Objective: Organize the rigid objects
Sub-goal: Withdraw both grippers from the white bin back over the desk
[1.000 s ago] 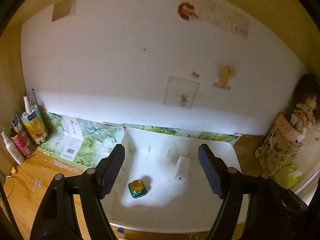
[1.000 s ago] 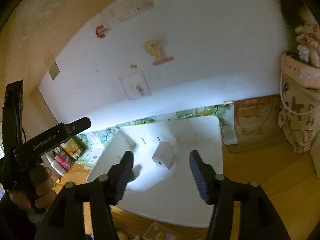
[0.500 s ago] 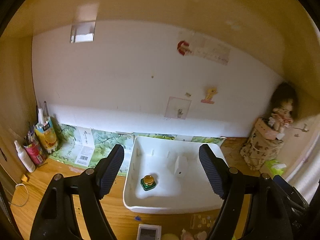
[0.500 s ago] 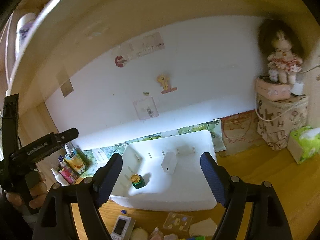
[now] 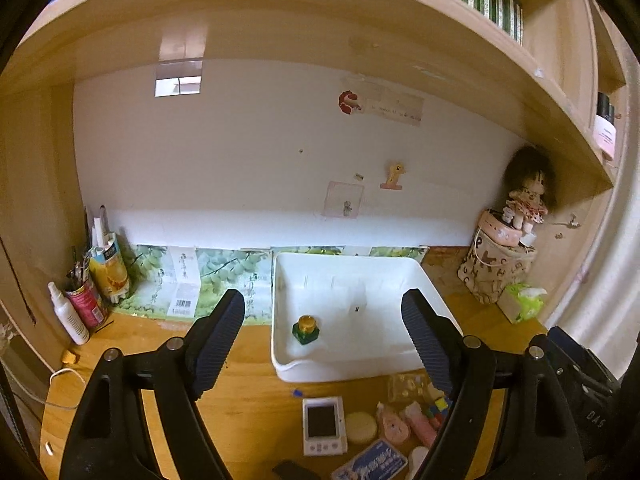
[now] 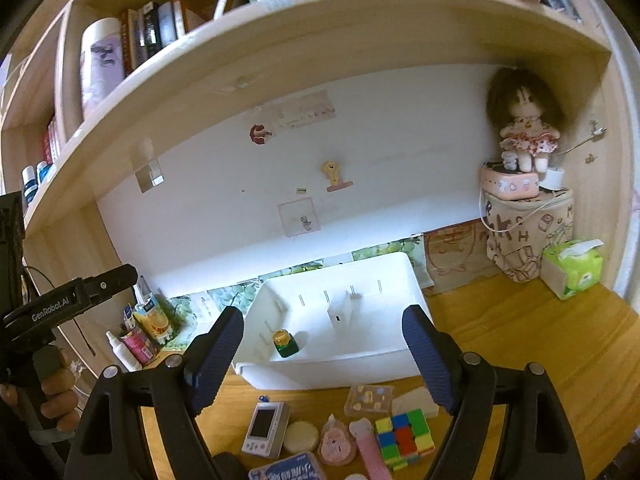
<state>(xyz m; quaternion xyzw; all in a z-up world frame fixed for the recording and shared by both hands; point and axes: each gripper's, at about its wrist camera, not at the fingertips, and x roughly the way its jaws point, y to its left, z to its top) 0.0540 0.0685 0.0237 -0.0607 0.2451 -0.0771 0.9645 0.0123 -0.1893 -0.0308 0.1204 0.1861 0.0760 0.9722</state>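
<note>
A white tray [image 5: 352, 368] [image 6: 320, 376] stands on the wooden desk against the wall. In it are a green jar with an amber lid [image 5: 305, 329] [image 6: 285, 343] and a white block [image 5: 357, 300] [image 6: 341, 312]. My left gripper [image 5: 323, 298] and right gripper [image 6: 323, 312] hover back from the tray's front rim, both open with nothing between the fingers. Below them, in front of the tray, lie loose items: a white handheld device [image 5: 323, 424] [image 6: 264, 426], a cream disc [image 5: 361, 426] [image 6: 301, 436], a colourful cube [image 6: 404, 438], a clear box [image 6: 370, 398] and pink pieces [image 6: 338, 446].
Bottles and cans [image 5: 86, 300] crowd the desk's left corner. A doll [image 6: 524, 128] sits on a patterned bag [image 6: 528, 232] at the right, with a green tissue box [image 6: 572, 268] beside it. A book shelf [image 6: 280, 40] hangs low overhead. A hand [image 6: 52, 384] holds the left gripper.
Both grippers have drawn back and up from the tray, which now looks smaller. The loose items in front of it have come into view. The right jaws have widened.
</note>
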